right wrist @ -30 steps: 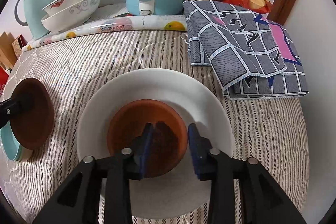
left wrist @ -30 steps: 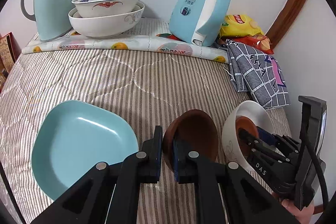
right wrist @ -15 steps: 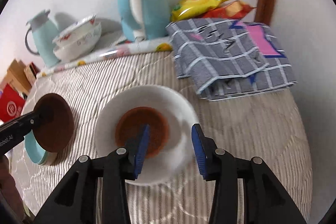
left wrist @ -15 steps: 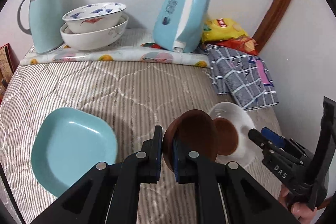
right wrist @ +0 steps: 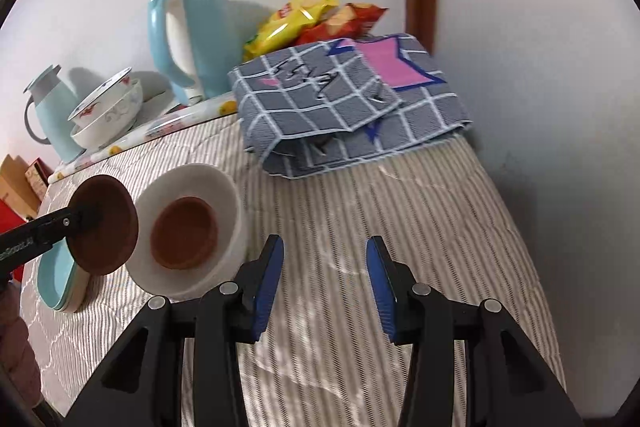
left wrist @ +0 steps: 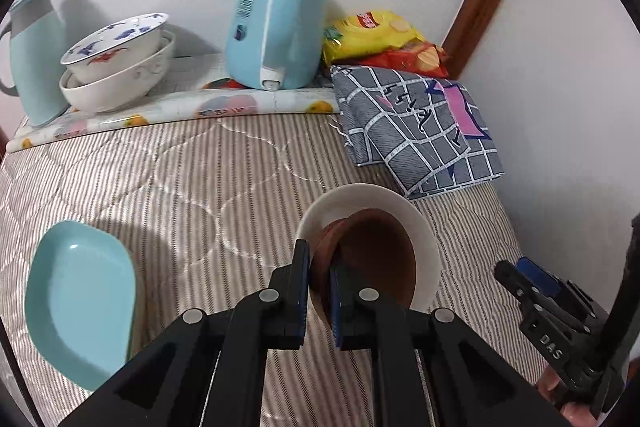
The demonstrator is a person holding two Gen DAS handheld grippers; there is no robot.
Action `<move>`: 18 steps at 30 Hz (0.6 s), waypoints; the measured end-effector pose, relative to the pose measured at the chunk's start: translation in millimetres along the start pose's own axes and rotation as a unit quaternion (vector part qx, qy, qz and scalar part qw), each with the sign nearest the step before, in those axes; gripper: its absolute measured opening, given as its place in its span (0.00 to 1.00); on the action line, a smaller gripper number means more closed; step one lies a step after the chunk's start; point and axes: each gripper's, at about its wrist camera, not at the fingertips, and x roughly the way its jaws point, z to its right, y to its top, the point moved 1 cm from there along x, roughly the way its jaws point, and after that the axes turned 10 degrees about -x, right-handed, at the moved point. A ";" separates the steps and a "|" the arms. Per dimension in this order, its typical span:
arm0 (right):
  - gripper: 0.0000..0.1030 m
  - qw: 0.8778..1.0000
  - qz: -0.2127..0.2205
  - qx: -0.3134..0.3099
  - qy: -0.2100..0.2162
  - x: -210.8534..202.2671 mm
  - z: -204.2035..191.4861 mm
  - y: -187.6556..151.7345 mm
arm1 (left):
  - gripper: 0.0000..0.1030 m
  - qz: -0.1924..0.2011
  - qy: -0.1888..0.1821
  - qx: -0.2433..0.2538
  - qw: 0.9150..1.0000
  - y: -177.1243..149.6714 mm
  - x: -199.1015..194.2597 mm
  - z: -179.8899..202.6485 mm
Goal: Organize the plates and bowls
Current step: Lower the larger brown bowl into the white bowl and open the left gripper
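My left gripper is shut on the rim of a dark brown saucer and holds it tilted just over the white bowl. In the right wrist view the held saucer hangs left of the white bowl, which has a second brown saucer inside. My right gripper is open and empty over the striped cloth, right of the bowl. A light blue plate lies at the left; it also shows in the right wrist view.
At the back stand two stacked patterned bowls, a blue jug, a blue kettle, snack bags and a folded checked cloth. A wall and a wooden frame close the right side.
My left gripper has carried the brown saucer right, over the white bowl. My right gripper has let go of the saucer in the bowl, opened wider and drawn back to the right.
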 end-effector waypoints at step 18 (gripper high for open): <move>0.42 1.000 -0.008 0.007 -0.002 11.9 18.6 -9.2 | 0.09 -0.041 0.018 -0.004 0.999 5.9 46.2 9.4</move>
